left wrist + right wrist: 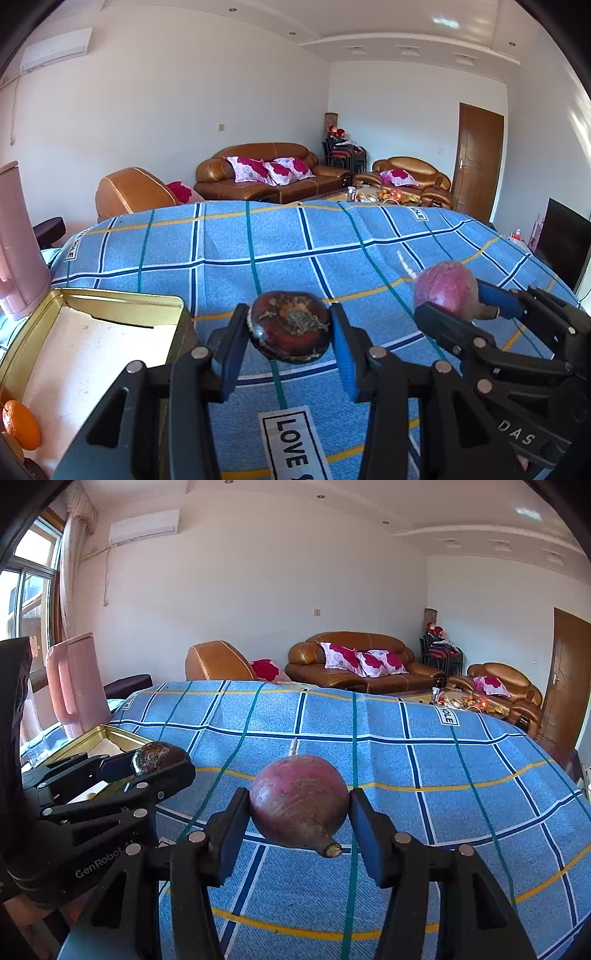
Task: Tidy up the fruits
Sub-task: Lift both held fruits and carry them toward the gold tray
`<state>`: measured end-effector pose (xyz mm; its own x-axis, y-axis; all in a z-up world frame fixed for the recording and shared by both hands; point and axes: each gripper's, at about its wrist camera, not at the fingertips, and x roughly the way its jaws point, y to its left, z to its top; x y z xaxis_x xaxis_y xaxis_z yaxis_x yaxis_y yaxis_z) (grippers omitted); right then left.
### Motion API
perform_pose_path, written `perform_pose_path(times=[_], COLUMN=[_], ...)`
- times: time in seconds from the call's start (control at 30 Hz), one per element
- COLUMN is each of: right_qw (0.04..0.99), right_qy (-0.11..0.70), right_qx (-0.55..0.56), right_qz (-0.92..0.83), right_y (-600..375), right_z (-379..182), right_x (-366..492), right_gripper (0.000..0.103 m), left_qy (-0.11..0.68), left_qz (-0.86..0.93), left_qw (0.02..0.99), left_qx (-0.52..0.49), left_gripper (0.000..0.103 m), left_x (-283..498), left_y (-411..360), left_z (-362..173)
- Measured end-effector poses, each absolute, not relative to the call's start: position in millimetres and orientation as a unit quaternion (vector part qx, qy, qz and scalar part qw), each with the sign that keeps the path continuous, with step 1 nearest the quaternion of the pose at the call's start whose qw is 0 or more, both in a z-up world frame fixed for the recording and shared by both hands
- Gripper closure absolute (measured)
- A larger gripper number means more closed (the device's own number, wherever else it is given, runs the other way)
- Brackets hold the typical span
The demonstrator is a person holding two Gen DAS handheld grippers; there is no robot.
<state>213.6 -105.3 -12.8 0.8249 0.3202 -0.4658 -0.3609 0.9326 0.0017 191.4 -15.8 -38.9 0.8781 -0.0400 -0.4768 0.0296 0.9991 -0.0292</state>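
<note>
While both grippers hang above the blue checked cloth [295, 240], we see the left gripper [291, 332] with fingers clamped on a dark brown flat fruit [290, 326], beside the gold tin [110, 306]. Right gripper [299, 812] fingers pinch a reddish-purple bulb [299, 801]. An orange [22, 424] sits in the tin.

Your left tool [290, 334] holds the water chestnut [290, 332] above the tabletop [258, 251]; your right tool [299, 812] holds the radish [299, 801] just to its right. The tin [122, 299] lies on the tabletop's left edge, an orange [22, 424] in its near corner. The jug [77, 683] stands behind the tin. Sofas [266, 170] sit beyond the tabletop's far edge.
</note>
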Motion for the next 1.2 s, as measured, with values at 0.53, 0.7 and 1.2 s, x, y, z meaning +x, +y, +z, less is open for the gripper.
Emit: perform_pose_path(times=[0.53, 0.7, 1.2], right_qw=[0.961, 0.962, 0.965], right_qy=[0.205, 0.196, 0.180], right_qx=[-0.046, -0.048, -0.045], right_qz=[0.182, 0.183, 0.185], right_y=[-105.5, -105.7, -111.3], right_z=[-8.7, -8.1, -4.6], right_x=[200.3, 194.5, 184.0], right_gripper=[0.047, 0.047, 0.047], left_qy=[0.206, 0.198, 0.190], left_qz=[-0.012, -0.012, -0.016], left_qw=[0.978, 0.980, 0.982], left_qx=[-0.003, 0.000, 0.000], left_gripper=[0.058, 0.058, 0.058], left_x=[172.9, 165.7, 155.9], left_y=[-15.1, -15.9, -11.8], left_z=[-31.5, -30.7, -30.0])
